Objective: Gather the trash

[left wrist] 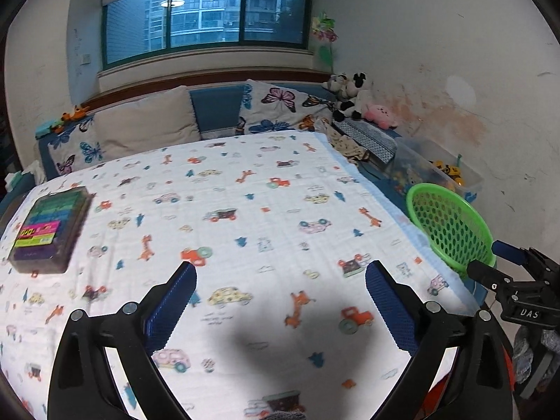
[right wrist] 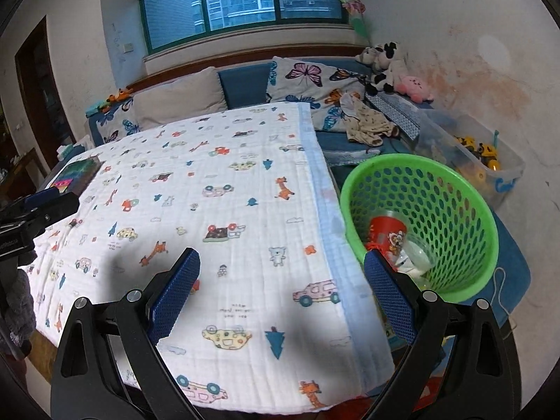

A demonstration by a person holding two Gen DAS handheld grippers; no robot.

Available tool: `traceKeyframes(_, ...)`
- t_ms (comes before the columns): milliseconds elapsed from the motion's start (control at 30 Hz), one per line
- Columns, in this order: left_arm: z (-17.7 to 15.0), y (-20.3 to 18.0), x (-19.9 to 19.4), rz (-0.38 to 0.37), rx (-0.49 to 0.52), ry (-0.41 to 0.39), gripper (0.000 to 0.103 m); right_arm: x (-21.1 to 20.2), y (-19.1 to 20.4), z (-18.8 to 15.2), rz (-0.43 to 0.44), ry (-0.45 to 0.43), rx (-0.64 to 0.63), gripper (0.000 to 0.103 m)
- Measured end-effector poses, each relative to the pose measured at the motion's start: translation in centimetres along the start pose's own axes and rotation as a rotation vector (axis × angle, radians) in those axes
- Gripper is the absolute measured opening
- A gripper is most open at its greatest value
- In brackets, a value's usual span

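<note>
Trash (cups, seemingly) (right wrist: 395, 241) beyond right tongs (right wrist: 281, 262)

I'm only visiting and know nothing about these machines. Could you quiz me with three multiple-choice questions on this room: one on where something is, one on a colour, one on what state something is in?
1. Where is the basket?
A. On the table
B. Beside the table's edge, lower down
C. On the windowsill

2. What colour is the basket?
A. Green
B. Red
C. Yellow

3. How is the right tool?
A. Clamped on a cup
B. Shut, empty
C. Open, empty

Answers:
1 B, it stands off the cloth, below its edge.
2 A, its perforated wall is bright green.
3 C, its pads stand wide apart with only cloth behind.
</note>
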State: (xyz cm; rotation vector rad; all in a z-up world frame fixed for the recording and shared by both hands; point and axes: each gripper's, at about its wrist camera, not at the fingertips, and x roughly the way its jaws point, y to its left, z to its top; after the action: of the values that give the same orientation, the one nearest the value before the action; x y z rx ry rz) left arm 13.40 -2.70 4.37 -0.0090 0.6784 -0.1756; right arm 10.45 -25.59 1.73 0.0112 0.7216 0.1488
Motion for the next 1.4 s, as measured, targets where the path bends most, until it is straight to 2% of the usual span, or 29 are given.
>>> traceKeyframes(600,-3.2,3.5,-2.4,0.091,-0.054,-0.028,0.095,0.0,2.5,-0.6,0.008,-0.004,-0.038,0.094)
traceKeyframes(900,-3.8,4.3,-3.3,0.136,-0.059,-0.04,0.095,0.0,3.4,-0.9,0.02,-0.004,-0.046,0.094)
traceKeyframes(1400,-4.3,4.9,-3.7,0.169,-0.086,-0.045,0.095,-0.3,3.5,-0.8,0.018,-0.013,-0.049,0.095)
